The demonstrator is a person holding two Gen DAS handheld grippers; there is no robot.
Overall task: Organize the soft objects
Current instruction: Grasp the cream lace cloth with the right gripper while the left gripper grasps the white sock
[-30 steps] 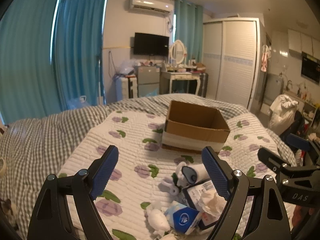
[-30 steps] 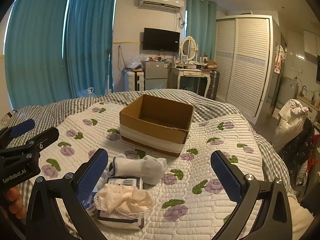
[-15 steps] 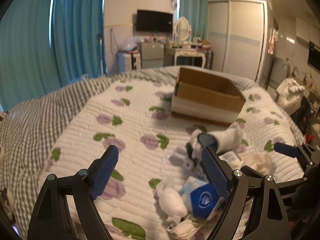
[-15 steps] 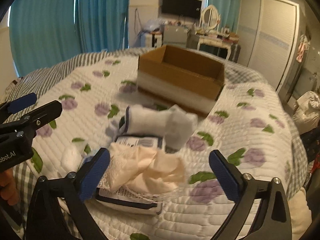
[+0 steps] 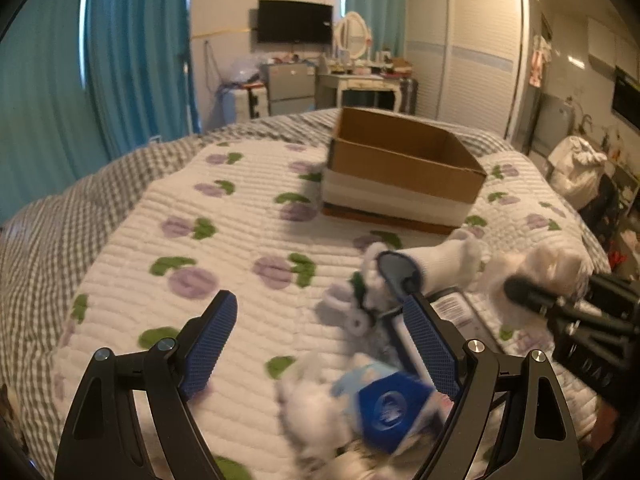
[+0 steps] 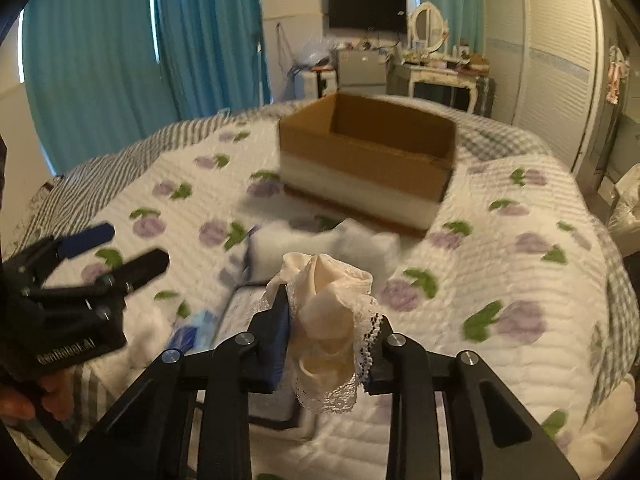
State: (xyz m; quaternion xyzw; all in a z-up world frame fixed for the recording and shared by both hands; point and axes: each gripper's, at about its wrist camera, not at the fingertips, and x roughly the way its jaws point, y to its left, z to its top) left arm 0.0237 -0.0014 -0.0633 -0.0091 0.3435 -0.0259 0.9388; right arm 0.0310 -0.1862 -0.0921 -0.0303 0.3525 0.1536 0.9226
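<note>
1. Your bed [image 5: 248, 240] carries everything: a white quilted cover with ribbed stitching, printed with purple fruit and green leaves, over a grey checked sheet.
2. The cardboard box [image 6: 368, 160] sits toward the far side of the quilt, open-topped, brown above a pale band around its lower wall. As far as you can see into it, nothing shows inside.
3. A flat packet [image 5: 452, 308] with a dark border and a white label lies in the pile on the quilt in front of the box.
4. A white rolled sock [image 5: 444, 268] with a dark blue cuff lies across the pile, between the box and your tools.
5. A blue-and-white tissue pack [image 5: 388, 404] lies close to your left tool, blurred, with a fluffy white plush piece just beside it.
6. Your right tool [image 6: 328, 332] is clamped on the cream lace-edged cloth [image 6: 332, 312], a soft crumpled bundle with scalloped trim hanging below the fingers. Half a second ago that tool stood wide with the cloth lying on the packet; now the cloth is bunched up between the closed fingers above the packet.
7. Your left tool [image 5: 320, 344] is spread wide and holds nothing, its blue ridged pads [image 5: 208, 344] above the quilt, the tissue pack near its right finger, much as in the earlier frame.
</note>
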